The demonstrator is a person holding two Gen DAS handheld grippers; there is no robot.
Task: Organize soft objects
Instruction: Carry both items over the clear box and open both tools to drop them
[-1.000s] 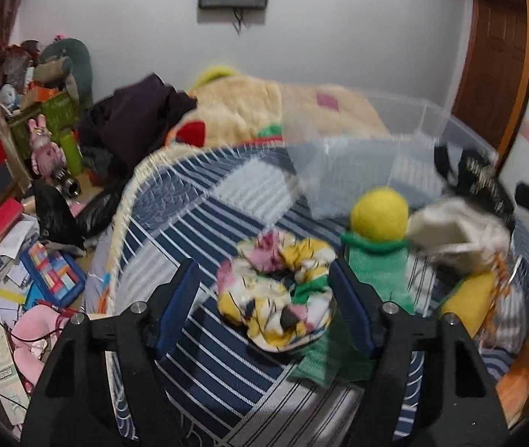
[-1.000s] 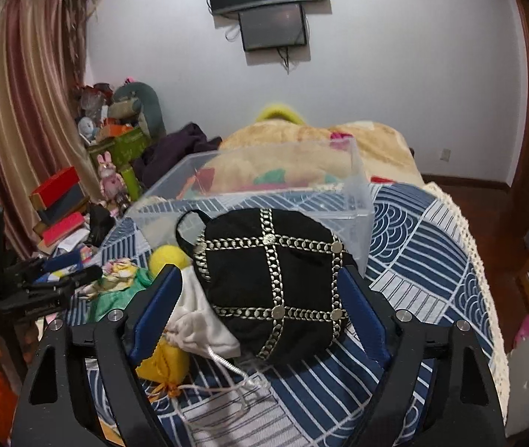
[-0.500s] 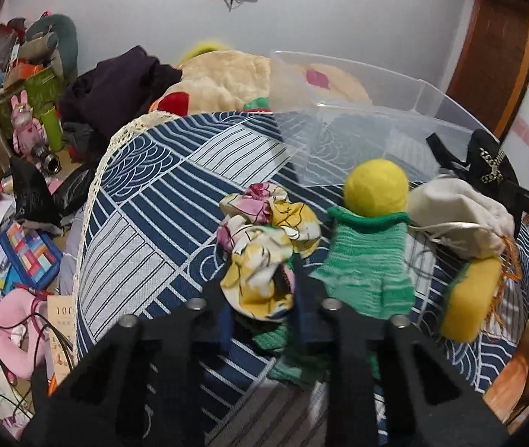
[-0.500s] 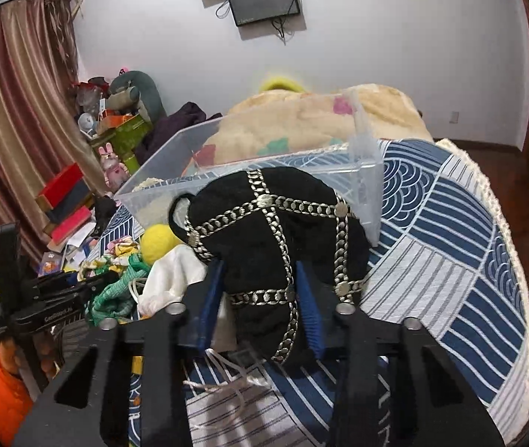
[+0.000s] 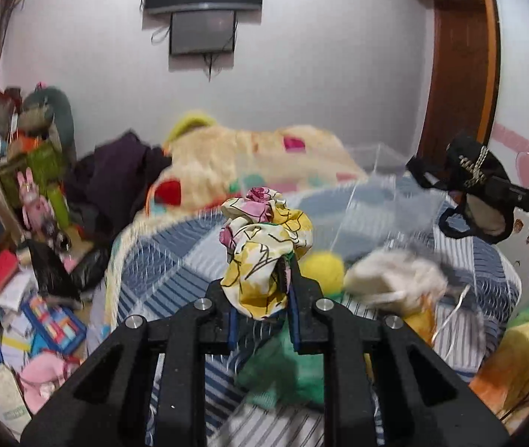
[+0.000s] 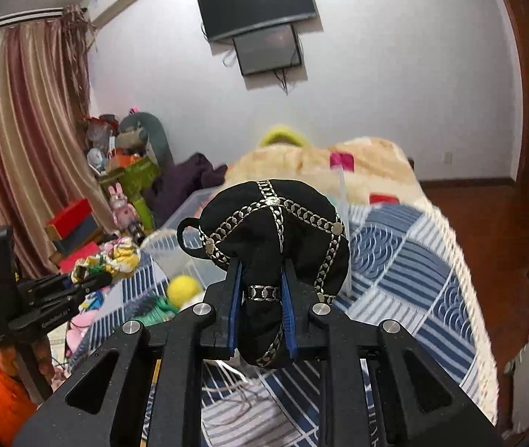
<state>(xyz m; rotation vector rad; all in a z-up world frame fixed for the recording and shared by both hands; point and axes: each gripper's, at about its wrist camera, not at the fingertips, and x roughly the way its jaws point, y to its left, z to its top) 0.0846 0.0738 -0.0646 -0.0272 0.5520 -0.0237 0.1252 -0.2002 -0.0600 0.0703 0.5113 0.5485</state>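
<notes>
My left gripper point(image 5: 260, 290) is shut on a floral yellow-and-pink scrunchie point(image 5: 264, 246) and holds it above the bed. It also shows in the right wrist view point(image 6: 115, 257). My right gripper point(image 6: 260, 294) is shut on a black cap with silver chain trim point(image 6: 272, 231), lifted off the bed; the cap also shows in the left wrist view point(image 5: 469, 193). A clear plastic bin point(image 5: 376, 193) stands on the bed behind both. On the blue patterned bedspread point(image 6: 413, 272) lie a green knit piece with a yellow pompom point(image 5: 324, 268), a white pouch point(image 5: 391, 279) and a yellow item point(image 5: 421, 320).
A cream blanket point(image 5: 257, 156) and dark clothes point(image 5: 115, 175) lie at the bed's far end. The floor at the left is cluttered with books, toys and boxes point(image 5: 22, 298). A TV point(image 6: 257, 3) hangs on the far wall. A wooden door point(image 5: 458, 74) is at the right.
Both grippers closed, the left on the scrunchie and the right on the black cap, then lifted them off the bed. Both views have tilted upward.
</notes>
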